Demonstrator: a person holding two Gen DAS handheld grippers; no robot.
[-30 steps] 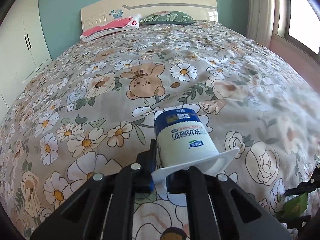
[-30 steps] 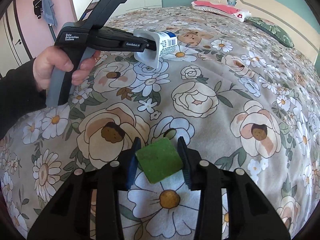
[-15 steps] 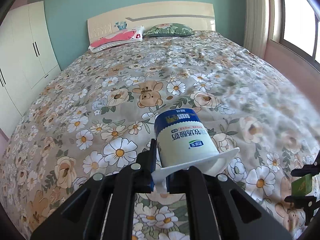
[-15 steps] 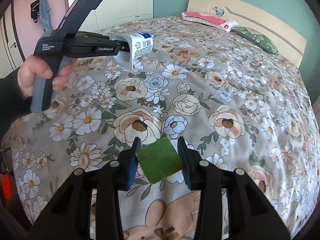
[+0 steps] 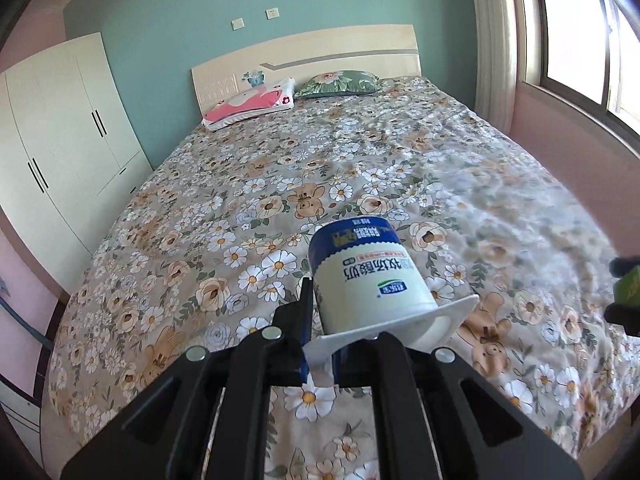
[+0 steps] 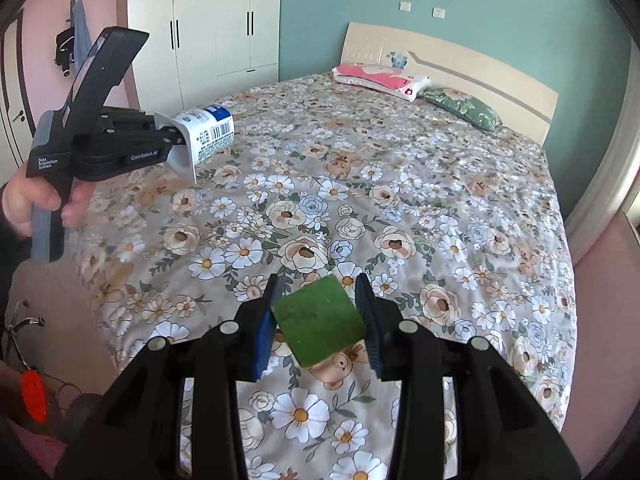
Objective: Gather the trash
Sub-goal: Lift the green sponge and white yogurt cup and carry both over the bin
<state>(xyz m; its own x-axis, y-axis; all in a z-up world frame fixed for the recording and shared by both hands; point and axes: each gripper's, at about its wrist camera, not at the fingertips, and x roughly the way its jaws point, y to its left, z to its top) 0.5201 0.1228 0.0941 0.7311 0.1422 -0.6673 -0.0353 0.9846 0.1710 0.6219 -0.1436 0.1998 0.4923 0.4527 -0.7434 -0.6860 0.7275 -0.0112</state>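
A double bed [image 5: 360,184] under a flowered quilt [image 6: 400,208] fills both views, with a white wardrobe [image 5: 68,136] by the blue-green wall and a window [image 5: 592,40] on the other side. More of the room shows than a second ago: the quilt lies farther below both tools, and the headboard [image 5: 320,56] with its pink pillow [image 5: 248,102] and green pillow [image 5: 340,84] now sits lower in the left wrist view. The left tool [image 5: 320,344], held by a hand [image 6: 36,200] at the left edge of the right wrist view, is clamped shut on the flat rim of a white and blue yogurt cup [image 5: 364,276]; the cup lies on its side, its bottom pointing toward the headboard, clear of the quilt. The right tool [image 6: 318,320] is closed on a small green carton [image 6: 320,320], tilted corner-up between the blue pads [image 6: 264,332], likewise above the quilt. Both grips are unchanged from the earlier frames.
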